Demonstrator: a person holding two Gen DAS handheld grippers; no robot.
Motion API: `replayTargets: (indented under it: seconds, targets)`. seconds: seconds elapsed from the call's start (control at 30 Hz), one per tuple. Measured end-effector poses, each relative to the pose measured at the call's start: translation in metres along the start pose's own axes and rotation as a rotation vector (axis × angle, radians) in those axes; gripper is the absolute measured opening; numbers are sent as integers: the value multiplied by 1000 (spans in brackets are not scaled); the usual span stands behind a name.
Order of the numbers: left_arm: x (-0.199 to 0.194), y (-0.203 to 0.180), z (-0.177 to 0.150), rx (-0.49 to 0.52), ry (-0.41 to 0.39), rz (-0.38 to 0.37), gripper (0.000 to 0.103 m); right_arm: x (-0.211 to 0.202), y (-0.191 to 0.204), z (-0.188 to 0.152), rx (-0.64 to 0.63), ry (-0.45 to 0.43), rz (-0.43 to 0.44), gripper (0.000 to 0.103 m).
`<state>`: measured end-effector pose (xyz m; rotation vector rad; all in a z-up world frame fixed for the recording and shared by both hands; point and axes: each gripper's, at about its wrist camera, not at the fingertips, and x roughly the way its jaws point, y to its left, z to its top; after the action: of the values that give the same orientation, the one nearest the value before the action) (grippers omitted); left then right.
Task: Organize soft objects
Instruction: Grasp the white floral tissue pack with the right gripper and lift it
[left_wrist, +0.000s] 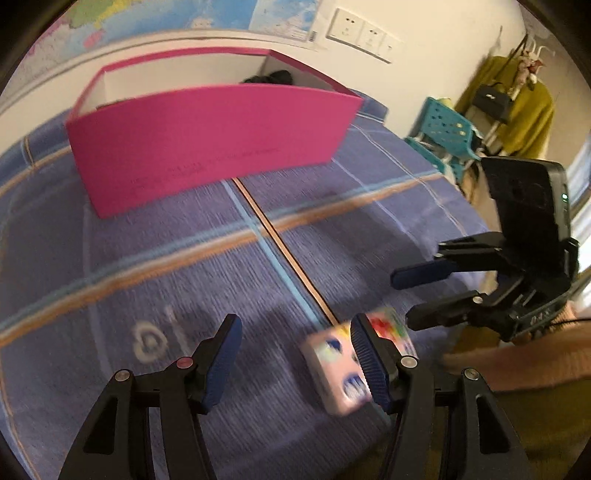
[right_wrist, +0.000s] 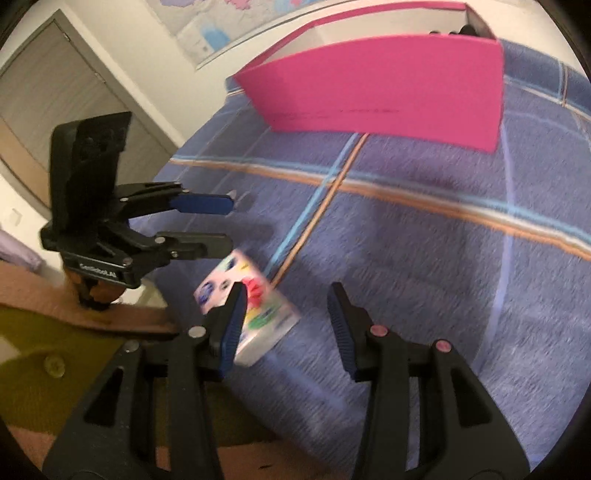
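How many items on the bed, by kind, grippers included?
Pink box: 1
Dark item inside box: 1, too hidden to identify
Printed pack: 1
Grippers: 2, left, right, both open, empty
Total: 5

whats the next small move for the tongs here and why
Probably bring one pair of tongs, likely the right tongs, around the small printed pack and close. Both pairs stand open and empty, the pack lies loose on the blue bedspread, and the pink box sits beyond.
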<state>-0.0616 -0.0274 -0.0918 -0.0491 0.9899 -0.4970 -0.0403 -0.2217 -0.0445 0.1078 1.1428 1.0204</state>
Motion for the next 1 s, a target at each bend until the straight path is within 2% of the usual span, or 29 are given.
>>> replayTargets:
  seconds: [0.13, 0.37, 0.43, 0.6, 0.73, 1.0]
  targets:
    - [2, -5, -14, 12, 46, -13, 48, 7, 10, -7, -20, 33, 20, 47]
    - [5, -13, -22, 13, 66, -99, 38, 18, 15, -9, -9, 55, 65, 47]
    - [7, -17, -23, 18, 74, -118, 37, 22, 17, -10, -11, 62, 66, 46]
    - [10, -19, -13, 20, 59, -102, 37, 23, 14, -8, -5, 49, 54, 43]
    - [17, -17, 1, 24, 33, -65, 37, 19, 8, 1, 10, 6, 26, 43]
    - [40, 0, 37, -35, 0, -48, 37, 16, -19, 28, 68, -87, -29, 43]
